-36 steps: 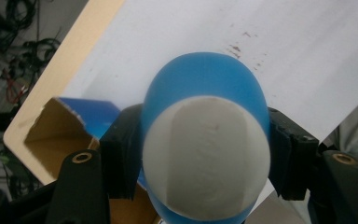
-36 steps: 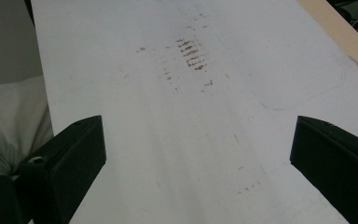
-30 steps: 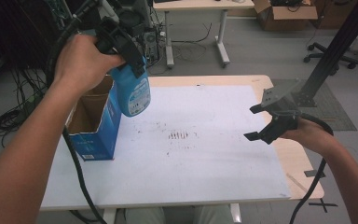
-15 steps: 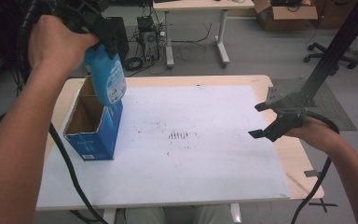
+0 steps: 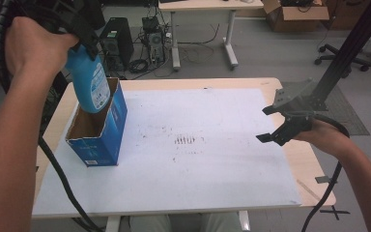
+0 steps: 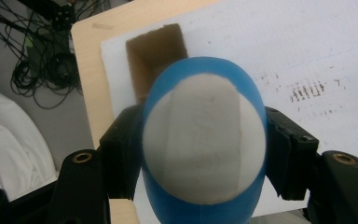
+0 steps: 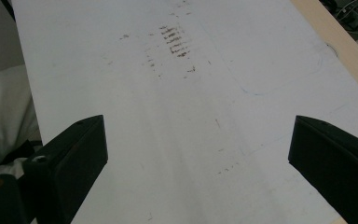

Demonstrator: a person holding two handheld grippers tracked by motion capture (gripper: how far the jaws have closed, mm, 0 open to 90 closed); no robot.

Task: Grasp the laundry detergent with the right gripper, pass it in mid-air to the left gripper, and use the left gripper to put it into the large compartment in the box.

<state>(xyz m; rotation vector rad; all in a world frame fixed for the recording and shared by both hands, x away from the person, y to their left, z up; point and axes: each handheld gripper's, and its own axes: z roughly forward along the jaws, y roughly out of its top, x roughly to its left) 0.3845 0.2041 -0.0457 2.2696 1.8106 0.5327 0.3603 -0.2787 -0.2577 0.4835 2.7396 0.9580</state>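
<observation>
Left tongs (image 5: 84, 41) grip the blue bottle (image 5: 91, 82) — centre its base over the open carton (image 5: 99, 130) before lowering; right tongs (image 5: 282, 123) hang open.

Black tongs (image 5: 290, 129), black cables, bare forearms

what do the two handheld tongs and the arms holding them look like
Both tongs are black: the left tongs have blocky jaws with brass-coloured screw holes, the right tongs carry a grey three-cornered plate on top. A thick black cable trails from each. The forearms are bare, no sleeves or gloves.
</observation>
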